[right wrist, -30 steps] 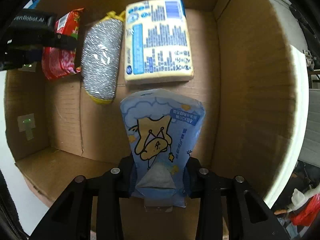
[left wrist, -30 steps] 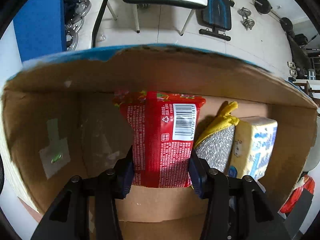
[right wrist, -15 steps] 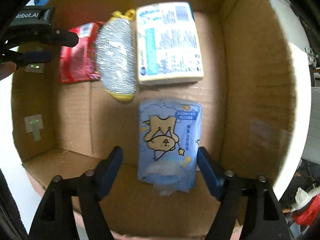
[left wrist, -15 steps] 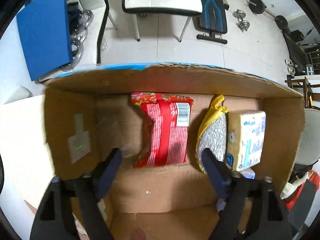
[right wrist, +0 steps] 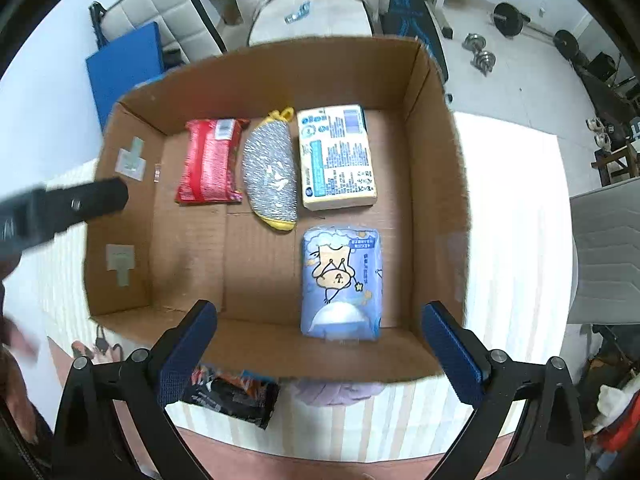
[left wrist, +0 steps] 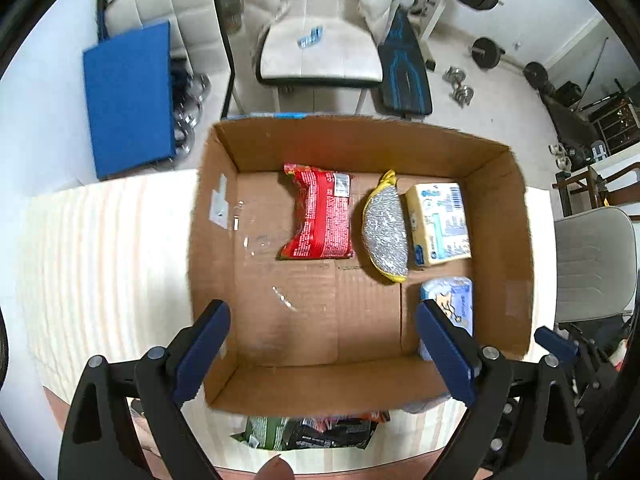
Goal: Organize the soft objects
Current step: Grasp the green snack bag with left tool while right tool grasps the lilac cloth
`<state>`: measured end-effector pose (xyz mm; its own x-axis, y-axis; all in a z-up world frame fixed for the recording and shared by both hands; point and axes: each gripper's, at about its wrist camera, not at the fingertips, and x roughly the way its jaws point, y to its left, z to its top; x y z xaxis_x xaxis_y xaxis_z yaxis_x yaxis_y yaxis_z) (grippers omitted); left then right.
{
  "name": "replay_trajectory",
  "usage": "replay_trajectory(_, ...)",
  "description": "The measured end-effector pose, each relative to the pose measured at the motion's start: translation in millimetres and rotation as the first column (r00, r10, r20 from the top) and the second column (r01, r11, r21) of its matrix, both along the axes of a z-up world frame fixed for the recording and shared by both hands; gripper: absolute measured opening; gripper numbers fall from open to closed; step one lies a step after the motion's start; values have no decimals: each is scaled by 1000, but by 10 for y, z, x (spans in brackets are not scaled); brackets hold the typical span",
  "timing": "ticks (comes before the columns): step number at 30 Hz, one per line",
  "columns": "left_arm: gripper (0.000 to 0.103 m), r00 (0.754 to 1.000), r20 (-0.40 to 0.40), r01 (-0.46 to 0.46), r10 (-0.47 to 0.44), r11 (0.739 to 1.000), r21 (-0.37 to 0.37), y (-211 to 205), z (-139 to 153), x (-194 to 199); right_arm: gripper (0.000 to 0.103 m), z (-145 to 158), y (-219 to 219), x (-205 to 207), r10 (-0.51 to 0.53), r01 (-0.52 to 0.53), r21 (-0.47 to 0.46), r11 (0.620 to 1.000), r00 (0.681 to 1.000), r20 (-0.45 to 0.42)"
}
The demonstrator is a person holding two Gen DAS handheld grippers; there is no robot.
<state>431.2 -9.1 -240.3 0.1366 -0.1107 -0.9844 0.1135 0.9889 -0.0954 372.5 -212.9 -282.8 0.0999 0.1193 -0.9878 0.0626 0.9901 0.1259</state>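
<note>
Hovering over box (right wrist: 436,184), both my grippers, left (left wrist: 324,350) and right (right wrist: 320,350), spread wide, empty; four packs in neat rows, saving floor space.

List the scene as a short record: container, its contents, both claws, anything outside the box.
container: cardboard box, open top, on a striped cloth
back row: red packet, silver scrub pad, yellow tissue pack
near row: blue tissue pack, in front of the yellow one
left claw: open, empty, above the box's near wall
right claw: open, empty
outside box: dark snack packets on the cloth by the near wall
</note>
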Motion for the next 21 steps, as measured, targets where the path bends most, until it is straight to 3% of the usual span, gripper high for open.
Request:
replay_trajectory(7, 95, 993, 113, -16, 14, 1000, 21, 77, 402, -486, 103, 243, 38, -292, -23, 16, 109, 994, 998, 62)
replay_trajectory(11, 95, 991, 127, -34, 29, 999, 39, 218, 369, -845, 103, 250, -92, -693, -62, 51, 165, 985, 996, 61)
replay_trajectory(16, 95, 997, 29, -73, 71, 994, 77, 450, -129, -1241, 103, -205, -227, -1072, -56, 57, 180, 982, 998, -7)
replay_trajectory(18, 95, 995, -32, -92, 96, 992, 88, 549, -415, -1331, 103, -398, -133, -1128, 42, -40, 104, 994, 999, -14)
replay_trajectory(21, 95, 989, -87, -111, 121, 987, 115, 631, -747, -1407, 102, -654, 100, -1149, 219, -220, -16, 975, 975, -24)
